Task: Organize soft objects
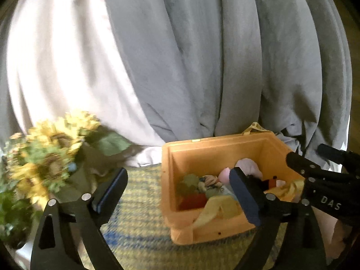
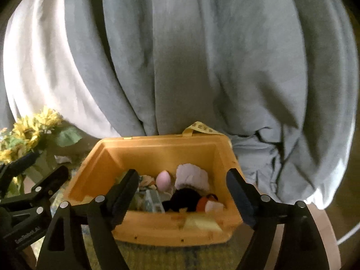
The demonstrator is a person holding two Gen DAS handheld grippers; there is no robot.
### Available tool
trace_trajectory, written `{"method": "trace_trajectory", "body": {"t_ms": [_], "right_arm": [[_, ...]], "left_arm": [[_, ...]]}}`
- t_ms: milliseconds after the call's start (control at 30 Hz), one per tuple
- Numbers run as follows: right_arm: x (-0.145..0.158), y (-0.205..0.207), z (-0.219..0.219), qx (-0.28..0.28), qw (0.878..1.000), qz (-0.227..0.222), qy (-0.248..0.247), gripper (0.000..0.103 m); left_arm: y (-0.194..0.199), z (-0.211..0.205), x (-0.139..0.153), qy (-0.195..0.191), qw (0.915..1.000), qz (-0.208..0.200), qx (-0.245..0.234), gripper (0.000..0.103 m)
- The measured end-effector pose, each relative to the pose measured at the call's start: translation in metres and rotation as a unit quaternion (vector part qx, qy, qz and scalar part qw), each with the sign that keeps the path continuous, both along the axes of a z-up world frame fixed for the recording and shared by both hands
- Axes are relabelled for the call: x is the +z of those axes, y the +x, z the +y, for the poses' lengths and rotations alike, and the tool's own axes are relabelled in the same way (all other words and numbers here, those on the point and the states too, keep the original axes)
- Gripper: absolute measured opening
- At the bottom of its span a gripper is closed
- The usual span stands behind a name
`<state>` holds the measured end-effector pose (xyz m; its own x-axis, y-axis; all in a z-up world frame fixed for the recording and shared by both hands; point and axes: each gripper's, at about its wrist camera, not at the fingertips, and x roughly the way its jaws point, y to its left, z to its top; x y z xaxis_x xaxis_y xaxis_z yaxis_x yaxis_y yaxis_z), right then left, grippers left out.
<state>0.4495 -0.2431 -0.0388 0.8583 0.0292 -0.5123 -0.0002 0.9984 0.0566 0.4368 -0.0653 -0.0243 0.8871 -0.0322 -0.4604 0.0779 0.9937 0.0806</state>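
- An orange plastic bin [image 2: 157, 222] sits on a yellow and blue woven mat [image 1: 139, 229], open at the top.
- Inside the bin lie several soft toys: a pale pink egg-shaped toy [image 2: 163, 180], a folded lilac cloth [image 2: 191, 176] just to its right, a black plush [image 2: 183, 199] in front of them, and an orange and white plush [image 2: 208, 202] at the black one's 3 o'clock side.
- A strip of yellow fabric [image 1: 216, 209] hangs over the bin's near wall.
- A yellow patterned ribbon loop [image 2: 200, 127] rises from the bin's far rim at 12 o'clock.
- The right gripper [image 2: 182, 193] hangs just above the bin's near edge, jaws spread wide, nothing between them; no pad touches a toy.
- The left gripper [image 1: 177, 191] sits at the bin's 9 o'clock side, released and empty, one finger over the mat, the other in front of the bin's contents.
- The two grippers are side by side, each showing at the edge of the other's view.
- A bunch of artificial sunflowers [image 1: 51, 157] stands at 10 o'clock from the bin, blurred.
- Grey and white curtains [image 2: 180, 56] fill the background behind everything.
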Motion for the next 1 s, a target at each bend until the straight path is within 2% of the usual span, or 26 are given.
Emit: {"method": "trace_trajectory", "body": {"t_ms": [167,433,500,767,1000], "right_arm": [[0.015,-0.044,-0.003,0.000,1.000,-0.015,0.007,0.082],[0.026,-0.114,0.003,-0.013,0.999,-0.034,0.010,0.082],[0.028,-0.129,0.005,-0.020,0.999,-0.039,0.013,0.085],[0.036,-0.197,0.007,-0.042,0.997,-0.056,0.019,0.086],[0.044,-0.253,0.000,-0.029,0.997,-0.070,0.016,0.087]], "left_arm": [[-0.047,0.006,0.016,0.000,0.9997,-0.019,0.013,0.102],[-0.113,0.020,0.032,-0.003,0.9981,-0.062,-0.002,0.103],[-0.127,0.023,0.035,-0.006,0.9978,-0.066,-0.008,0.102],[-0.185,0.022,0.044,-0.013,0.9973,-0.069,-0.024,0.103],[-0.250,0.013,0.048,-0.008,0.9973,-0.073,-0.006,0.103]]}}
